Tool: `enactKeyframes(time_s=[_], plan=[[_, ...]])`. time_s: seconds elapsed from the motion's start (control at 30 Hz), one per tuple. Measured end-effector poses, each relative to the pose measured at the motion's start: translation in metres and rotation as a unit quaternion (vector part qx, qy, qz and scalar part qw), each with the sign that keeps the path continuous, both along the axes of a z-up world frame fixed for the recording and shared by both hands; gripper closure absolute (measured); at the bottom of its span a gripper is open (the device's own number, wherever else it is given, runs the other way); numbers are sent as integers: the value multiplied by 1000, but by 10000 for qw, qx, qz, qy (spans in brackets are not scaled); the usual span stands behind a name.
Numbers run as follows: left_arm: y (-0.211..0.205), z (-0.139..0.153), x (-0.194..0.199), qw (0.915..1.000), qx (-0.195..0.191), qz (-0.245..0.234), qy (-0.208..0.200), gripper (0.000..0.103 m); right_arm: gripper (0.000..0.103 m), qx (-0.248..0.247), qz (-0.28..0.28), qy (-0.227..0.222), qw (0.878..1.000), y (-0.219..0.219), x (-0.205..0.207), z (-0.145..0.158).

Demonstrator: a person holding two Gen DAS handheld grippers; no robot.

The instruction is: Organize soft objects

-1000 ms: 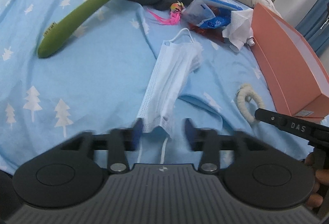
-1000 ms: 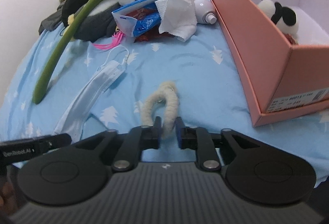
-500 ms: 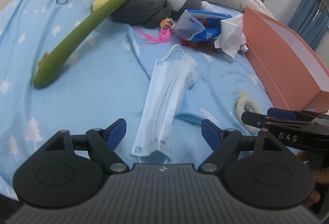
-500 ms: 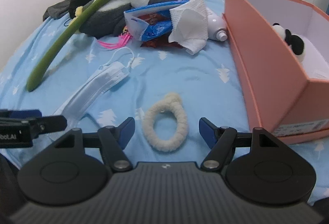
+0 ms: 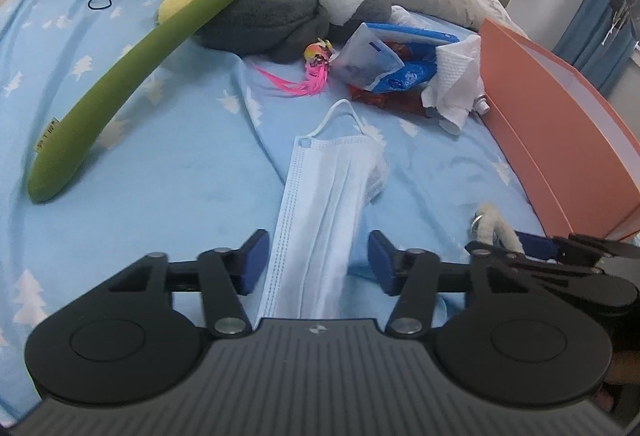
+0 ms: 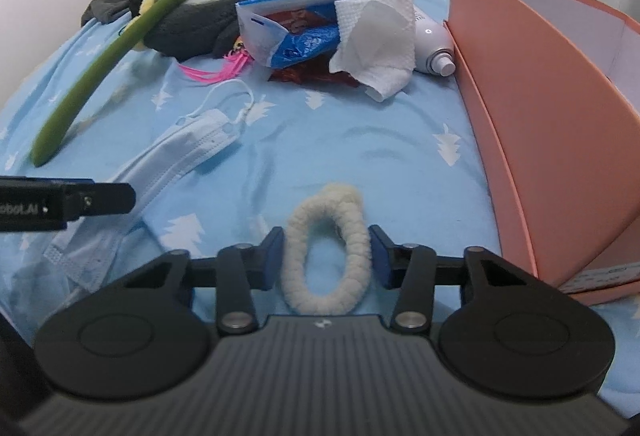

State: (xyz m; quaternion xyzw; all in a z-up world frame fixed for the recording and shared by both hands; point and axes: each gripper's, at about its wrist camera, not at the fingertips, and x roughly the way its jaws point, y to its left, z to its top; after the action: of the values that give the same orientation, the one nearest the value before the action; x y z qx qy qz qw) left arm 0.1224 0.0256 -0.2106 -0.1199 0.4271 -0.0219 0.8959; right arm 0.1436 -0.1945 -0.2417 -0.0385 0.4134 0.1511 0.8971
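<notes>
Left tool (image 5: 318, 262): jaws just closing, straddling face mask (image 5: 326, 203), pads clear of it.
Right tool (image 6: 326, 256): jaws just closing, pads against fluffy scrunchie (image 6: 326, 252).
Both lie on: bed (image 5: 180, 155).

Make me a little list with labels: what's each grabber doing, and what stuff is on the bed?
left gripper: jaws just closing around the face mask, gaps showing
right gripper: jaws just closing, pads meeting the fluffy hair tie
bed sheet: blue, white trees
box: orange, open, right side
long green brush: leaning on grey plush
</notes>
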Motion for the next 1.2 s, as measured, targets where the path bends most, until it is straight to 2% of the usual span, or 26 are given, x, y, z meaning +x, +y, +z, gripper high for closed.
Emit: enactKeyframes(time_s=[0.13,0.23,0.3,0.4,0.5,0.73,1.1,1.2], plan=[[-1,-6,4,10000,-40,-46,51,59,73,27,6,-4,10000,-1,0,0],[-2,-10,7,9999,-26,-86,140,68,80,53,27,3,10000,0,0,1],[-3,-10,7,9999,43,-44,159,80,82,86,31,14,10000,0,0,1],[-3,-10,8,9998,23,-54,206,90,85,133,23,28,9999,-1,-1,3],[-5,-5,5,9998,47,-60,166,95,85,202,1,41,9998,-2,-3,6],[-7,15,-5,10000,27,-24,-23,97,86,334,-100,-11,9994,-8,-11,21],[-17,64,-23,9989,-11,-20,-459,97,86,547,-144,-333,9978,-17,-27,59],[-19,78,-24,9983,-135,-53,-573,97,86,601,-163,-457,9970,-20,-29,72]])
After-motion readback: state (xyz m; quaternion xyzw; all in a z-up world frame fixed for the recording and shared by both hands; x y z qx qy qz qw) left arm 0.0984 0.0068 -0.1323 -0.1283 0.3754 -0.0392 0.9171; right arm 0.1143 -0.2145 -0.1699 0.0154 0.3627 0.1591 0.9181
